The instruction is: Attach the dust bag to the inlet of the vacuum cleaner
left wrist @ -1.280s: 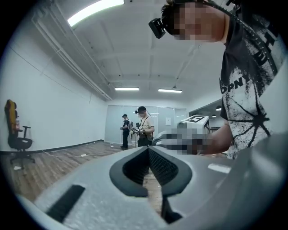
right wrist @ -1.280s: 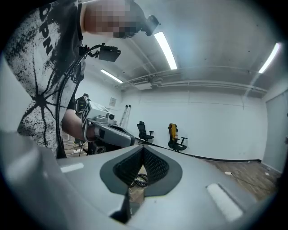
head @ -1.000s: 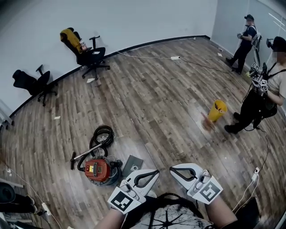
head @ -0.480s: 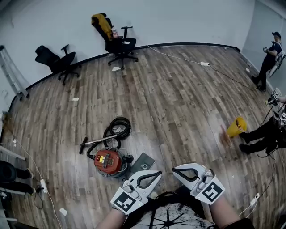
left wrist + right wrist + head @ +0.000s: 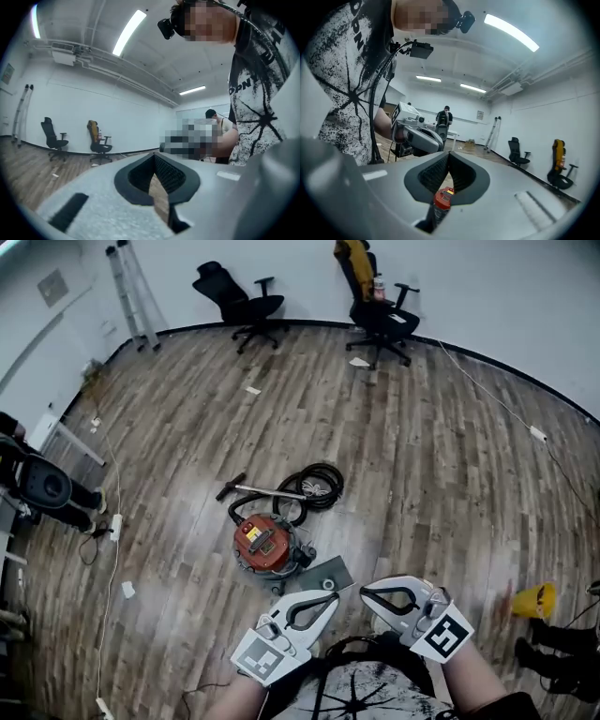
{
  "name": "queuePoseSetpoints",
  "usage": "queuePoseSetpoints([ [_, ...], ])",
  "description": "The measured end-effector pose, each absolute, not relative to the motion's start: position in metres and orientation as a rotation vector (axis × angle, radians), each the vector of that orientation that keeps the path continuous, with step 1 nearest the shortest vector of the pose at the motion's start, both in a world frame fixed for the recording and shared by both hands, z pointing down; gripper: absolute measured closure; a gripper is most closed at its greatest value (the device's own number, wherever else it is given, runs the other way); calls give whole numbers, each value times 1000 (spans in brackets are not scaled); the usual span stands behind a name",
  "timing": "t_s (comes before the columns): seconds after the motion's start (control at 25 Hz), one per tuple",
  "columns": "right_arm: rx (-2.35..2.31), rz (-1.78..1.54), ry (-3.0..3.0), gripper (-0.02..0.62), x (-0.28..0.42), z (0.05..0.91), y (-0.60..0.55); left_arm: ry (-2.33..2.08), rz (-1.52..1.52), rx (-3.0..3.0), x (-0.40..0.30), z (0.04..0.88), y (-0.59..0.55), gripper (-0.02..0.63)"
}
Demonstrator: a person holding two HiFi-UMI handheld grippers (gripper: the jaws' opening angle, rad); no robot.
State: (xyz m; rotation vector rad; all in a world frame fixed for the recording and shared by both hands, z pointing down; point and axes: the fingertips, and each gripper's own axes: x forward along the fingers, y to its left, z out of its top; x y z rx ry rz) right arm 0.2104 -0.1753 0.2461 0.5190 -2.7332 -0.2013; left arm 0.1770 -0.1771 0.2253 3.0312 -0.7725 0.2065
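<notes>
The red vacuum cleaner [image 5: 265, 542] stands on the wooden floor just ahead of me, its black hose [image 5: 317, 484] coiled behind it and its wand [image 5: 255, 490] lying beside it. A flat grey dust bag [image 5: 330, 575] lies on the floor against the vacuum's near right side. My left gripper [image 5: 328, 598] and right gripper [image 5: 367, 592] are held side by side at chest height, both shut and empty, tips above the bag's near edge. In the right gripper view the vacuum [image 5: 443, 197] shows through the gap below the shut right gripper [image 5: 449, 154]. The left gripper [image 5: 153, 155] points across the room.
Two office chairs [image 5: 239, 301] [image 5: 377, 307] and a ladder [image 5: 134, 292] stand along the far wall. A yellow object [image 5: 534, 599] lies at the right near a person's feet [image 5: 553, 643]. Black equipment [image 5: 42, 486] and cables [image 5: 114, 526] sit at the left.
My view has swung left: the vacuum has shifted right and towards the middle, and the people at the right have left the view. Both grippers moved with me and stayed shut.
</notes>
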Motion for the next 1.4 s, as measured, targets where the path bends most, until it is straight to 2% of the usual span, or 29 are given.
queuePoseSetpoints([
  [0.08, 408, -225, -2791, 589, 216, 239, -187, -904, 210, 2993, 185, 223, -184, 604],
  [0.24, 252, -237, -2960, 589, 224, 218, -205, -1218, -22, 2881, 194, 196, -196, 604],
  [0.4, 90, -185, -3122, 589, 225, 198, -204, -1369, 350, 2803, 195, 217, -181, 604],
  [0.6, -99, -163, -3143, 589, 218, 210, -202, -1604, 418, 2669, 184, 224, -172, 604],
  [1.12, 109, -190, -3104, 589, 209, 213, -187, -1503, 426, 2722, 151, 231, -143, 604],
  [1.28, 251, -167, -3051, 589, 214, 230, -186, -1489, 37, 2659, 151, 221, -150, 604],
  [1.4, 277, -191, -2913, 589, 228, 259, -190, -1439, 20, 2658, 153, 230, -154, 604],
])
